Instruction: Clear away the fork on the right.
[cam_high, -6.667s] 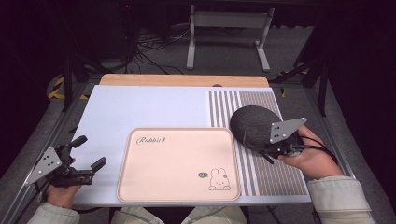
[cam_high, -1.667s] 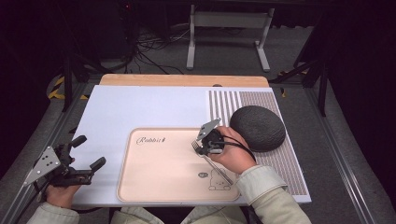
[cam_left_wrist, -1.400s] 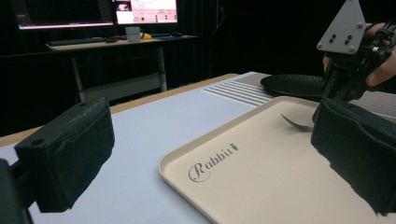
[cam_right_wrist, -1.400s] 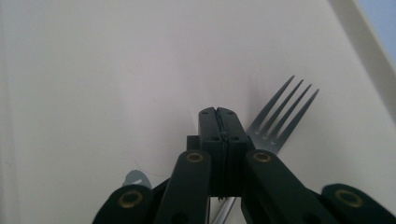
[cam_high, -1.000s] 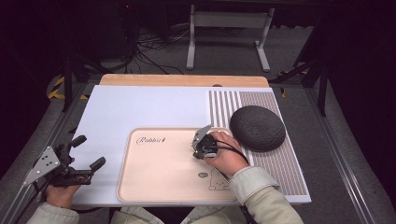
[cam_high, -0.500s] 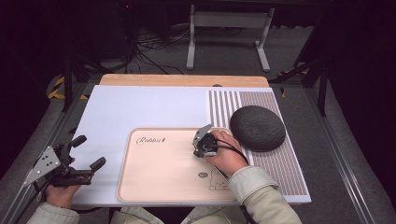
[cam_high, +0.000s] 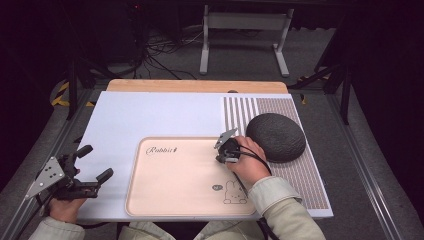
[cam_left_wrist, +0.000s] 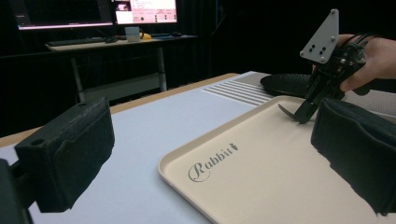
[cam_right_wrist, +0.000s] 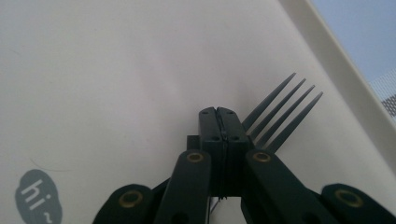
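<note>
High view: the table (cam_high: 150, 115) carries a beige tray (cam_high: 185, 180). At the tray's far right corner the right claw (cam_high: 223, 156) is clamped on a dark fork (cam_right_wrist: 280, 116). The left claw (cam_high: 92, 165) hangs apart, off the tray.

The tray (cam_high: 165, 200) is bare across its middle and toward 9 o'clock, so a hand-held gripper could pass over most of its floor. At its 2 o'clock corner the right hand-held gripper (cam_high: 222, 151) sits low, jaws pressed together on a dark fork (cam_right_wrist: 280, 119), with the hand and sleeve blocking the side from 3 to 5 o'clock. Just beyond, at 2 o'clock, a dark domed object (cam_high: 275, 137) stands on the striped mat (cam_high: 300, 175). The white counter (cam_high: 150, 115) toward 12 and 10 o'clock lies open. At 8 o'clock the left hand-held gripper (cam_high: 92, 167), jaws wide apart, occupies the counter's edge.
</note>
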